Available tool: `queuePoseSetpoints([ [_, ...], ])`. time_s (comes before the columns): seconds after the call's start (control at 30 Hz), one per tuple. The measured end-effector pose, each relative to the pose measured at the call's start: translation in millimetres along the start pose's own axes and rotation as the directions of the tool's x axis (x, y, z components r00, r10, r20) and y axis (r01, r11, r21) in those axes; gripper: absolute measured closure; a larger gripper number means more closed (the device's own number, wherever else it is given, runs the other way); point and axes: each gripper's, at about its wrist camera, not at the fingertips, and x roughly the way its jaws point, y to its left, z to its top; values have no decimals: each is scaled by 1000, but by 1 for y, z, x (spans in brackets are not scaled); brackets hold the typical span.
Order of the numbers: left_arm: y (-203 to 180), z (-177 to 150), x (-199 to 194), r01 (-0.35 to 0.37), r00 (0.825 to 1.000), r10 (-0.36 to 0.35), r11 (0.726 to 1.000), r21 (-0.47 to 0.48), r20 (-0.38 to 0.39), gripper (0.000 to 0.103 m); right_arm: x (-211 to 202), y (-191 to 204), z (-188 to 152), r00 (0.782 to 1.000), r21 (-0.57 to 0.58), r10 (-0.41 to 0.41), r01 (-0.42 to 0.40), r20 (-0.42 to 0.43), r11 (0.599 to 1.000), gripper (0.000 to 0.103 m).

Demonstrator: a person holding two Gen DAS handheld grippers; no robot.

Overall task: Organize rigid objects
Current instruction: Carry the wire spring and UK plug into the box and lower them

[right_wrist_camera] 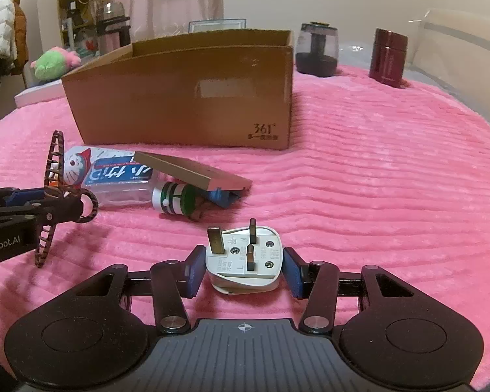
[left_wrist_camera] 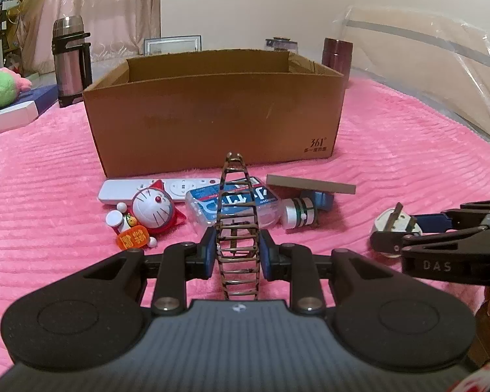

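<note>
On pink blanket (right_wrist_camera: pixel 375 179), left tool (left_wrist_camera: pixel 237 254) clenched on brown ladder-like piece (left_wrist_camera: pixel 236 222), right tool (right_wrist_camera: pixel 243 268) straddling white plug (right_wrist_camera: pixel 245 261), contact unclear.

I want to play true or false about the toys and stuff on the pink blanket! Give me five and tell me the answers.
1. The left gripper is squeezing a brown ladder-like thing. True.
2. The white plug lies inside the cardboard box. False: it lies on the pink blanket, between the right gripper's fingers.
3. The plug's metal pins point up. True.
4. The Doraemon toy sits right of the white remote. False: it sits in front of the remote's left part.
5. The dark red canister lies tipped over. False: it stands upright.
</note>
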Motion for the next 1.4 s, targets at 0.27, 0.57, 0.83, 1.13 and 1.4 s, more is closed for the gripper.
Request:
queuePoseSetpoints([
  [0.27, 5, 12, -12, 11, 1000, -11, 1000, 19, 6, 81, -24, -6, 11, 999, 27, 15, -16, 31, 1000, 56],
  [0.57, 27, 54, -22, 32, 999, -34, 998, 54, 37, 81, -45, -9, 50, 993, 11, 57, -59, 100, 998, 56],
  [0.83, 58, 120, -11, 66, 996, -71, 995, 72, 60, 81, -47, -10, 122, 977, -60, 121, -112, 175, 992, 56],
  [1.13, 79, 204, 34, 98, 994, -105, 984, 152, 41, 81, 4, -7, 227, 973, -197, 188, -159, 138, 967, 56],
  [1.4, 80, 247, 124, 165, 983, -142, 962, 218, -118, 81, 91, 11, 279, 965, -317, 258, -258, -44, 913, 56],
])
